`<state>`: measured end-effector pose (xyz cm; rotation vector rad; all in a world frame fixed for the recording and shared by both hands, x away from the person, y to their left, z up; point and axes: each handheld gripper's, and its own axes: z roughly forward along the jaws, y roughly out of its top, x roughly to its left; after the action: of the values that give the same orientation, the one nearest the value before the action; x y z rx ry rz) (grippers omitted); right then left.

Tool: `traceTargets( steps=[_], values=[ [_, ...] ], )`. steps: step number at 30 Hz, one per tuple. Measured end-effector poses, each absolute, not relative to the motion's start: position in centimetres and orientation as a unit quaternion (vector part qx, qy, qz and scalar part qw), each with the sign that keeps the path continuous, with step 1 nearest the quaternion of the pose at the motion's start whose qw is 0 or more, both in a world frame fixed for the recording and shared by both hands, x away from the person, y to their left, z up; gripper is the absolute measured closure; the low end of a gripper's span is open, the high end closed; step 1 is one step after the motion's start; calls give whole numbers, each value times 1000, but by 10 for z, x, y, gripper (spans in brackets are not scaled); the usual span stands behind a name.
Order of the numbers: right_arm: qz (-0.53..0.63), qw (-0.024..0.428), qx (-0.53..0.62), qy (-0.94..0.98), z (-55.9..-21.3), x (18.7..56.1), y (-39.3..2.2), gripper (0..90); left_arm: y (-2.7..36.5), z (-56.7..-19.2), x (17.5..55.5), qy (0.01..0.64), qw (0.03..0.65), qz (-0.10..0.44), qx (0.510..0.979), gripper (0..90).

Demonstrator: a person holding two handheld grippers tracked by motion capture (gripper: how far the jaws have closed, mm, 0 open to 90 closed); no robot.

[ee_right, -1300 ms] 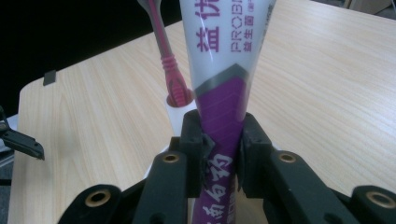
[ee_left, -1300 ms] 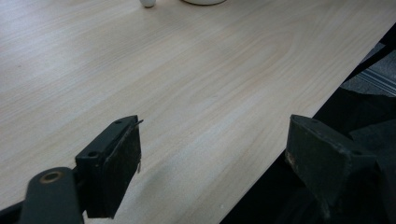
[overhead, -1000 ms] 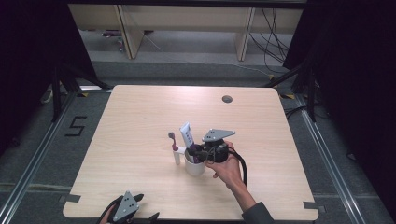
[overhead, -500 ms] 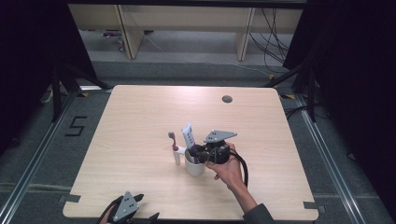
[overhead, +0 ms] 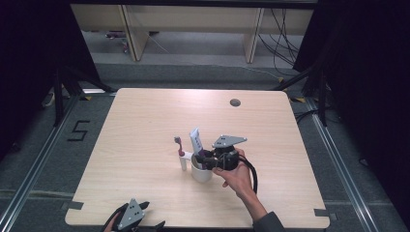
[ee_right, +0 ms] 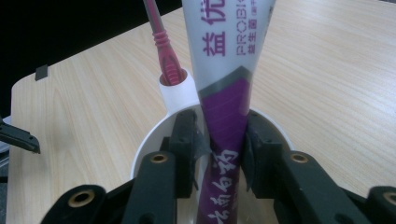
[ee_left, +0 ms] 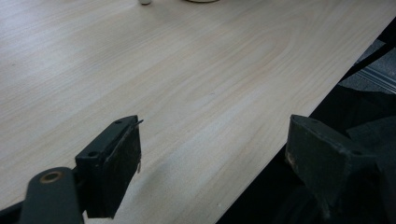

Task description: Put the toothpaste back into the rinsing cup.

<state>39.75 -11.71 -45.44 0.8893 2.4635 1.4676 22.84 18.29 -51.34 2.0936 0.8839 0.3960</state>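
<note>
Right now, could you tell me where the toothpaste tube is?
The toothpaste tube stands in the white cup near the table's middle, between the right tool's jaws, with the pink toothbrush in its side holder just left in the high view.

- The table [overhead: 145,121] lies bare across its far half and left side; a gripper can pass freely there.
- Near the middle stand a white cup [overhead: 201,172] and, just beside it on the left, a toothbrush [overhead: 180,147] in a holder.
- A toothpaste tube [ee_right: 229,70] rises from the cup's mouth, with the right gripper [ee_right: 219,149] flanking it inside.
- The left gripper [overhead: 131,216] sits at the near edge, well apart.
</note>
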Motion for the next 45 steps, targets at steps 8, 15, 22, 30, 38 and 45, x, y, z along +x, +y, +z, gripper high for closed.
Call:
traceTargets(
  steps=[8,15,22,30,38,45],
  values=[
    [492,69,307,812,-451,396,-119,611,181,-515,227,357,414,153,823,178],
    [501,77,317,801,-445,395,-123,582,182,-514,228,353,410,153,827,178],
    [510,82,311,798,-439,395,-128,563,182,-514,228,352,409,153,828,178],
    [519,84,312,791,-436,395,-133,547,181,-515,227,359,413,151,823,179],
    [521,85,330,783,-431,392,-143,517,183,-514,228,353,409,155,827,178],
    [523,89,331,780,-432,390,-151,509,183,-513,228,355,410,155,826,179]
  ],
)
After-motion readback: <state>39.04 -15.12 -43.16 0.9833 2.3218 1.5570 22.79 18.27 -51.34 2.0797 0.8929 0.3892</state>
